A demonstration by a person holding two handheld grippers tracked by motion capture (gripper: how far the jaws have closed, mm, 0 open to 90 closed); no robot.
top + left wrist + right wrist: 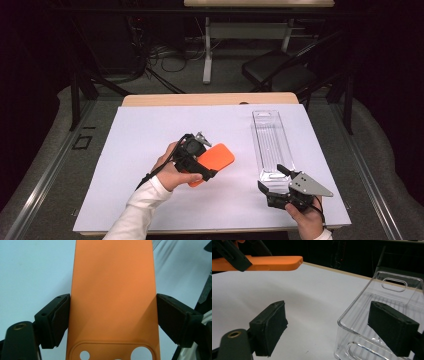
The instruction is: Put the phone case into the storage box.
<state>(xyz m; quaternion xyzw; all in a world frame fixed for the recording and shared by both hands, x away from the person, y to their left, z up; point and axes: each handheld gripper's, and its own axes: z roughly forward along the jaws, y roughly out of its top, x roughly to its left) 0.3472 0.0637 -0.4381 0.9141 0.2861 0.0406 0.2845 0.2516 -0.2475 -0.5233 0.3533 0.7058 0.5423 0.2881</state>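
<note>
My left gripper (200, 157) clamps the orange phone case (216, 160) across its width near the camera-cutout end, holding it flat above the white sheet (150, 150), left of the clear plastic tray (270, 145). The case looks light, thin and a bit flexible, with a matte skin that shouldn't slip; gripping the long edges works, though squeezing hard could bow it. My right gripper (272, 180) stands open, empty, at the tray's near end. The tray looks rigid, slick and light, so likely to skid; I'd pinch a wall.
</note>
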